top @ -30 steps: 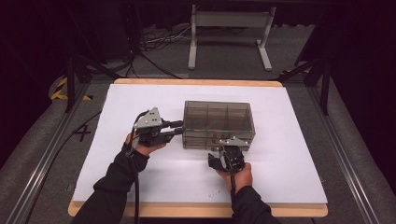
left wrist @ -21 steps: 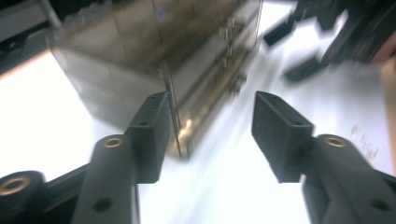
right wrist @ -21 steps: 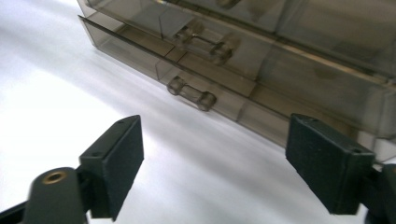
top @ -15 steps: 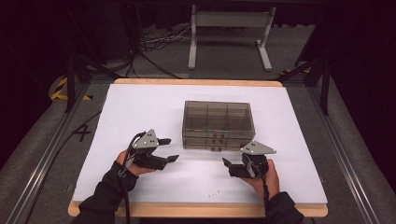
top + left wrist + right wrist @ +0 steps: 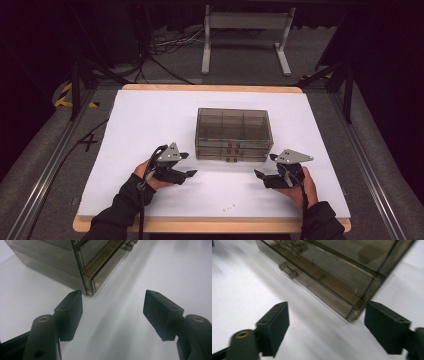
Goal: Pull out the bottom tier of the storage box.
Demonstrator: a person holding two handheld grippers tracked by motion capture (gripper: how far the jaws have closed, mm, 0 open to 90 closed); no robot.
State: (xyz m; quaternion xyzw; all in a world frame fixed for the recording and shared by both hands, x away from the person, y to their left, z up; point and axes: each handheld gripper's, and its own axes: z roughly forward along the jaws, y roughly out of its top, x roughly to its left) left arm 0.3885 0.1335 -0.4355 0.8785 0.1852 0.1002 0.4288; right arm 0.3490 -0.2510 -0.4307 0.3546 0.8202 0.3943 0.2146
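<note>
Two tongs spread, empty: left tongs, right tongs flank smoked drawer organizer on white surface. Next likely: square to drawer knob, pinch, pull straight.

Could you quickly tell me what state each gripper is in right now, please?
Left gripper: open, holding nothing, short of the drawer box.
Right gripper: open, holding nothing.

both claws, left claw and right claw, have drawn back from the drawer box.
</note>
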